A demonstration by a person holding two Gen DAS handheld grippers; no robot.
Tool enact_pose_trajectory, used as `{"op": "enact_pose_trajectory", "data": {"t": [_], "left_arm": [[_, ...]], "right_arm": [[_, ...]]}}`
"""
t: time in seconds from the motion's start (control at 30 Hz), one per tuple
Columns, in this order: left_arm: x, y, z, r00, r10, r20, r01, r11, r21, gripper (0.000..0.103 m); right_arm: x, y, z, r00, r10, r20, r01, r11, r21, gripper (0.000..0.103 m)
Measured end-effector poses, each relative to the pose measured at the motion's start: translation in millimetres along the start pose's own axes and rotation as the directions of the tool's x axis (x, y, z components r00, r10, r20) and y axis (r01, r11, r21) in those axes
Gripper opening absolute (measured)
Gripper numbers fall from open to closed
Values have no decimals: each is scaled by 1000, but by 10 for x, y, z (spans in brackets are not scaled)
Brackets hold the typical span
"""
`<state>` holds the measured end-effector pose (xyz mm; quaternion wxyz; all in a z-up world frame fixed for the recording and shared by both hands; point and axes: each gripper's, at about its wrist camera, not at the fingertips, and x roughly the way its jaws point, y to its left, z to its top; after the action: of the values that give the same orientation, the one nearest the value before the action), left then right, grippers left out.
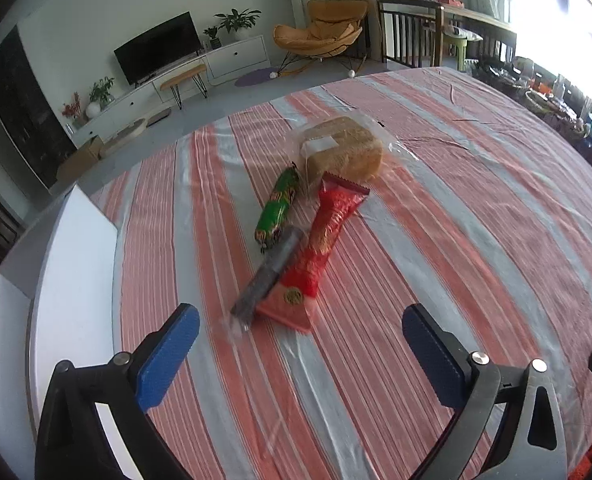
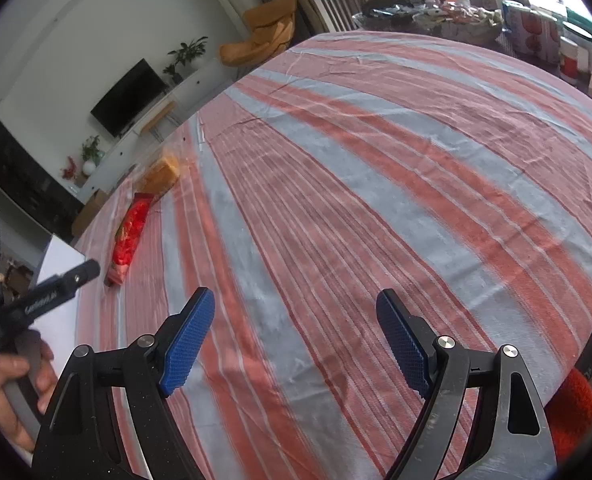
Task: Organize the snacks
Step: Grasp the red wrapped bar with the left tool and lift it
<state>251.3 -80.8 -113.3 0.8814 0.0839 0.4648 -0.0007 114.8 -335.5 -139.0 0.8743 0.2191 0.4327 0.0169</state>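
**Snacks lined up on the striped cloth**

Snacks lie together mid-table on the striped tablecloth (image 1: 456, 216): a bagged bread loaf (image 1: 342, 148) farthest, a green packet (image 1: 278, 208), a red packet (image 1: 328, 240) and a dark clear-wrapped bar (image 1: 266, 276) (touching the red one). Left gripper (image 1: 300, 356) hangs above them, jaws wide, holding nothing. Right gripper (image 2: 296, 336) is likewise spread and empty over bare cloth.

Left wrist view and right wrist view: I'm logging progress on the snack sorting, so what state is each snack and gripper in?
Clear-wrapped loaf of sliced bread: sealed, lying on the striped cloth.
Green patterned snack tube: lying flat, unheld.
Dark clear-wrapped biscuit roll: lying against the red pack.
Long red snack pack: flat, unheld.
Left gripper: open, empty.
Right gripper: open, empty.
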Motion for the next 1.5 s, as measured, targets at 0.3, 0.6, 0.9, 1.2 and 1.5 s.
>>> {"op": "enact_pose_trajectory", "data": {"t": [0.3,0.6,0.9,1.2,1.5], "left_arm": [[675,-123,114,999,39,-18,-38,996,76,71],[389,-110,-46,999,-29,-15,29,999,17,13],[-255,35,-662,987,-142,-73,134,985,-108,13],[-329,173,-1072,991,-107,-75,91,978,-186,13],[-294,343,-1203,987,-162,-18,150,944,-293,79]], "right_arm": [[40,-78,5,1000,7,-19,-6,1000,26,86],[119,-39,-3,999,3,-50,-3,1000,2,86],[106,-43,-4,999,-3,-46,4,1000,9,86],[107,-15,-19,998,-26,-49,25,1000,-7,86],[110,-28,-26,999,-28,-44,28,1000,4,86]]}}
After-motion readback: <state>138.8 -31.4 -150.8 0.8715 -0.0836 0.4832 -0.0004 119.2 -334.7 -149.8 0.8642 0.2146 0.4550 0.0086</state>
